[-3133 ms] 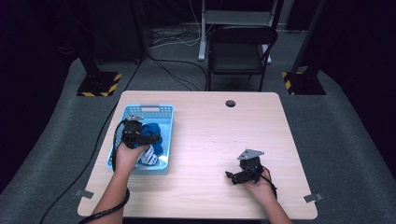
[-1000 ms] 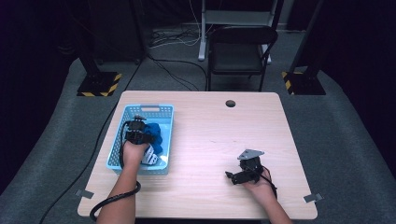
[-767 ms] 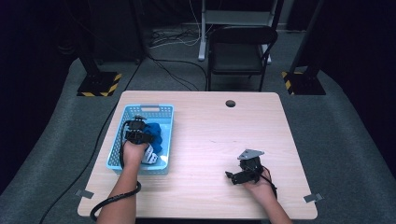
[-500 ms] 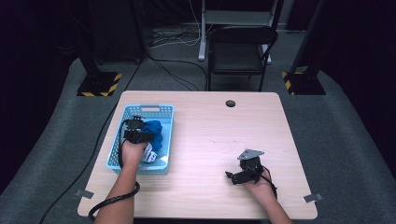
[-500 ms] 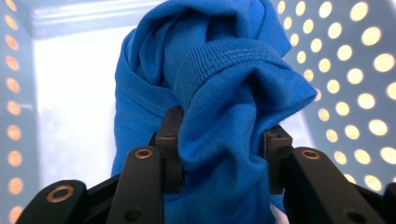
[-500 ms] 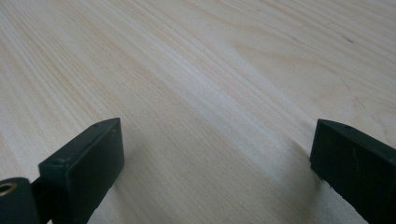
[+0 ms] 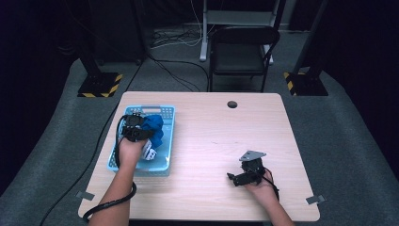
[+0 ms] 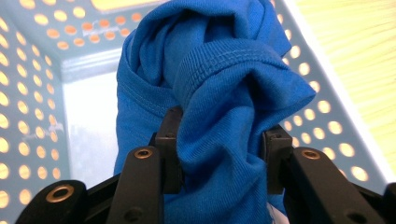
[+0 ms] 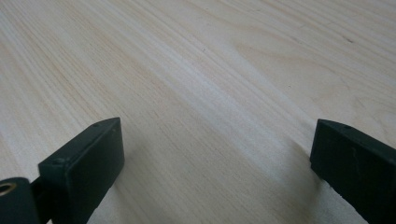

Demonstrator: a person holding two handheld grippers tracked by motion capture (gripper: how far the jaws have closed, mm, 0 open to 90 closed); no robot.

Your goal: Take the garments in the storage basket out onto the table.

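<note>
A bunched blue cloth point(image 8: 219, 88) fills the space between the jaws of my left gripper point(image 8: 219, 154), which is shut on it inside a light blue perforated basket point(image 8: 28, 93). From above, the left gripper point(image 7: 134, 128) sits over the basket point(image 7: 165, 141) with the blue cloth point(image 7: 155, 126) beside it and a white item point(image 7: 148, 151) underneath. My right gripper point(image 7: 231, 178) rests low on the wooden table point(image 7: 211, 136) near its front right, jaws wide apart with bare wood point(image 9: 210, 116) between them.
A black chair point(image 7: 242, 56) stands beyond the table's far edge. A dark round hole point(image 7: 232, 104) marks the tabletop near that edge. Cables trail from both grippers; the left one loops off the table's front left.
The left hand and gripper shifted slightly within the basket, staying on the blue cloth. The right gripper has stayed in place.
</note>
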